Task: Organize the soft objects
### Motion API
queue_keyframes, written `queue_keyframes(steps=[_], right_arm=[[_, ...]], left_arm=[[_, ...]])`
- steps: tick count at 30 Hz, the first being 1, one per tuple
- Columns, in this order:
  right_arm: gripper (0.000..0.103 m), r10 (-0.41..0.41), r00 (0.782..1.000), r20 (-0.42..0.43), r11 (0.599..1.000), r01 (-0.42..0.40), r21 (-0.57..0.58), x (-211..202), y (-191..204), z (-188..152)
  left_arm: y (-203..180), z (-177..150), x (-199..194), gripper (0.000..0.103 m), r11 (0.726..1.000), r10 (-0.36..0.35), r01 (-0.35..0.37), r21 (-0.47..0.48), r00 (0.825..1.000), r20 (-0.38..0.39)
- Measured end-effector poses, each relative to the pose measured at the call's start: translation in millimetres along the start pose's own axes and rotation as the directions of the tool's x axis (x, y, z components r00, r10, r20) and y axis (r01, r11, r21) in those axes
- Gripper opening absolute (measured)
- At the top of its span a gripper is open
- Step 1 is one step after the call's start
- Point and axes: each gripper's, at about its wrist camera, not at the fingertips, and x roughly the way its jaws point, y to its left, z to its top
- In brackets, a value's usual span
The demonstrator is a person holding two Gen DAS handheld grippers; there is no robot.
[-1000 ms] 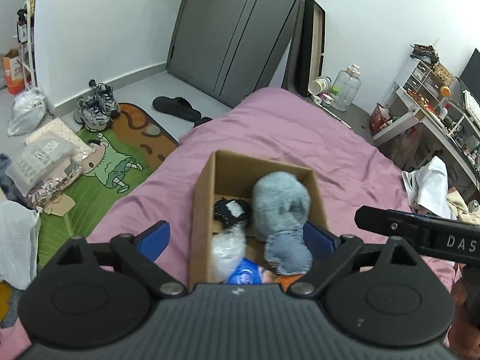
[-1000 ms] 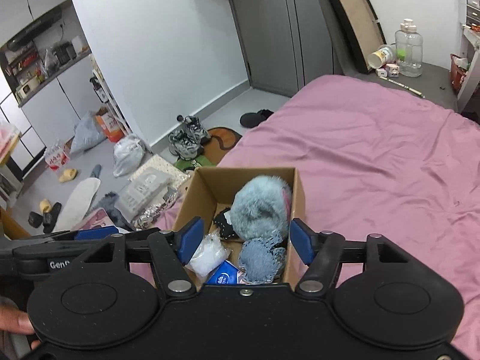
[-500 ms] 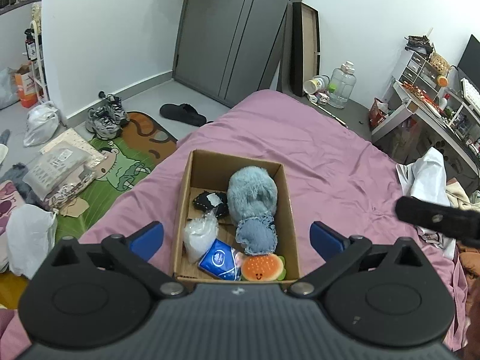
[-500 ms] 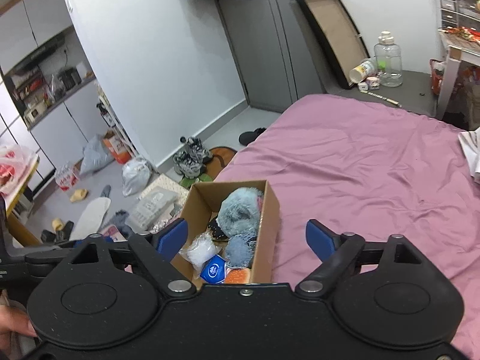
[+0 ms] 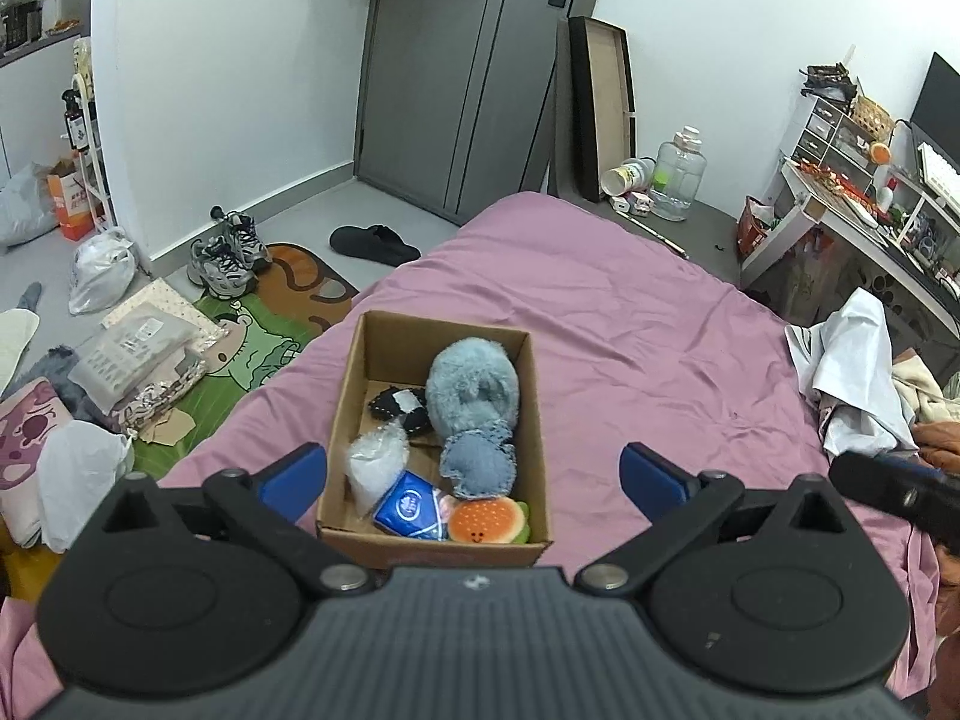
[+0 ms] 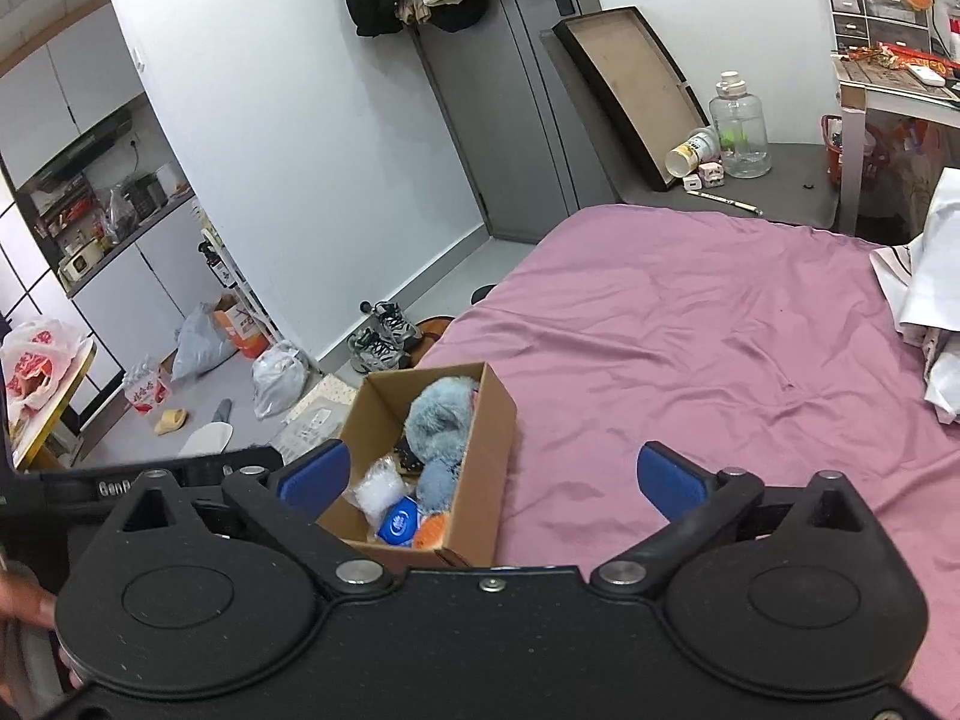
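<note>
Backing both claws clear of the cardboard box (image 5: 432, 432) looks like the step in hand, and it goes best if they lift away without clipping the rim. The left gripper (image 5: 474, 474) stands wide and empty, its blue pads either side of the box's near end at about 6 o'clock in the left wrist view. The right gripper (image 6: 492, 477) has just been opening and now stands wide too, nothing between its pads; the box (image 6: 480, 456) sits at its 9 o'clock side.

Inside the box, nearest first, lie a burger plush (image 5: 487, 521), a blue tissue pack (image 5: 408, 507), a clear bag of white stuffing (image 5: 378, 465), a denim-blue pad (image 5: 480, 462), a fluffy blue toy (image 5: 471, 387) and a black-and-white piece (image 5: 399, 408). The box rests on the pink bedsheet (image 5: 630, 330).

Whether more soft things remain to collect I cannot tell: the grippers' bodies block the near bed. What the black-and-white piece is stays unclear.
</note>
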Motion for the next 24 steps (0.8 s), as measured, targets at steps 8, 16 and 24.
queue_keyframes(steps=[8,16,24], right_arm=[[0.103,-0.013,0.999,-0.032,1.000,0.014,0.026,-6,-28,-20],[0.103,-0.002,1.000,-0.022,1.000,0.003,0.028,-16,-44,-32],[0.103,-0.044,0.999,0.005,0.999,0.044,0.030,-39,-54,-42]], left_arm=[[-23,-15,-11,0.103,0.999,0.033,-0.032,0.041,0.999,-0.008],[-34,-32,-15,0.103,0.997,0.042,-0.041,0.058,0.999,-0.014],[-44,-47,-30,0.103,0.996,0.026,-0.028,0.087,0.999,0.029]])
